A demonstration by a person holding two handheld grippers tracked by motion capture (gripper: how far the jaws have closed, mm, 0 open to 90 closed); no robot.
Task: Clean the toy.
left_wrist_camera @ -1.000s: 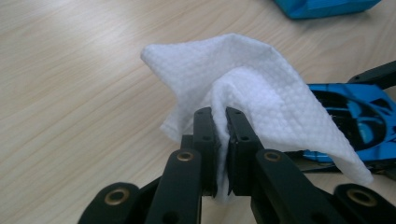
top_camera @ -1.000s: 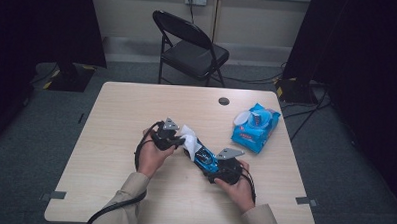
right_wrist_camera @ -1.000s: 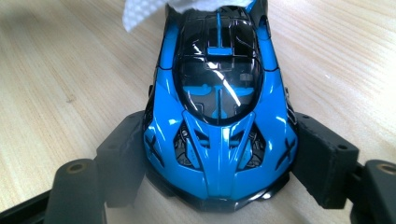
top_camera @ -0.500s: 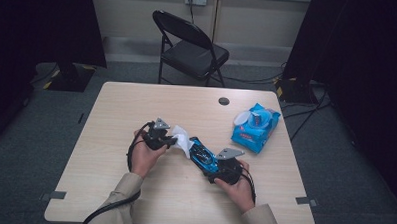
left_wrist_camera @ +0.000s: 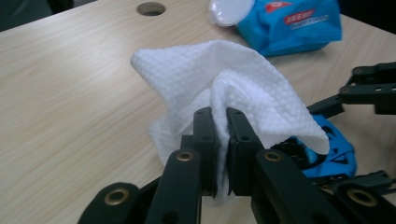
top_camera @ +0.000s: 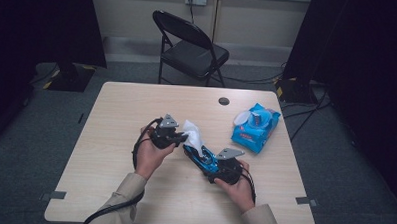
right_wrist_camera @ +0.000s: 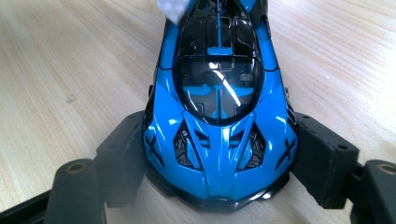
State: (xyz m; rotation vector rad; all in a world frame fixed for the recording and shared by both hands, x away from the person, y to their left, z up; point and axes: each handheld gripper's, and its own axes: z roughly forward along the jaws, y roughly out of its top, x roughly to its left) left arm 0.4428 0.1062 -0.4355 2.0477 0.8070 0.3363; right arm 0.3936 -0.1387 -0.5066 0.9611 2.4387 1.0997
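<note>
Our left claw (left_wrist_camera: 219, 126) is clenched on a white wipe (left_wrist_camera: 224, 79); the two black jaws pinch a fold of it, and the rest of the cloth billows above and around them. Our right claw (right_wrist_camera: 219, 168) is grasping a blue toy car (right_wrist_camera: 219, 107), one pad on each flank at one end of it, and the car rests on the table (right_wrist_camera: 70, 60).

Taking the car as landmark: in the high view the wipe (top_camera: 194, 134) hangs over the car's (top_camera: 201, 156) far end, just beside the left claw (top_camera: 183, 137), and the open blue wipe packet (top_camera: 256, 126) lies well apart, beyond the car and toward the right side.

To wipe well, we should keep the right claw (top_camera: 215, 167) firm and steady, so the car cannot slide. We should drag the loose part of the wipe along the body, not the hard jaws.

The car is glossy blue with a dark glass canopy and black vents. The wipe is white with a small waffle texture.
</note>
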